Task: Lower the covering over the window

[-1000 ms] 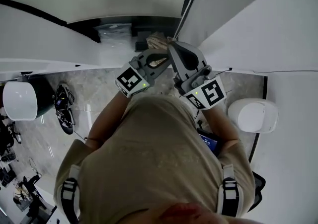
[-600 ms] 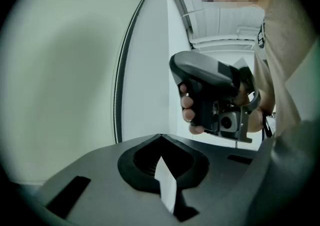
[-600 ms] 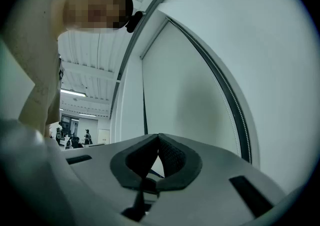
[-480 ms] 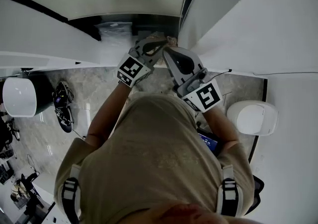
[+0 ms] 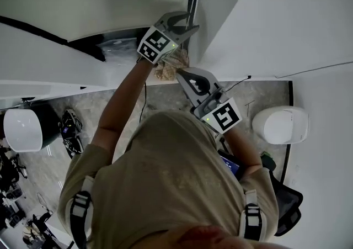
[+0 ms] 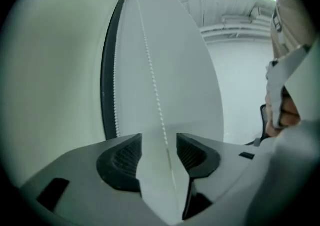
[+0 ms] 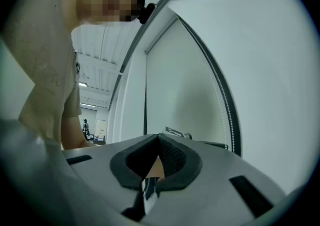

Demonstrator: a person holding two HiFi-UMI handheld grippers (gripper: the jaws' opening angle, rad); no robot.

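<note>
The pale roller blind (image 6: 50, 69) is a plain, smooth sheet left of the dark window frame (image 6: 107, 79), and its white bead chain (image 6: 152, 84) hangs just right of that frame. The left gripper (image 6: 159, 152), whose jaws have just been opening, stands wide with the chain running between them, not pinched. The right gripper (image 7: 157, 155) is closed on nothing, nearer the person (image 5: 182, 170) than the frame, and plain white wall (image 5: 276, 16) spreads right of the frame.

Our left arm (image 5: 121, 101) reaches well forward, nearly straight, carrying the left gripper (image 5: 186, 24) out ahead. Its jaws have just been opening and now stand apart, with a beaded cord (image 6: 152, 84) showing in the gap, not pressed. Our right arm (image 5: 238, 140) is bent, the right gripper (image 5: 185, 75) nearer our chest, jaws closed together.
</note>
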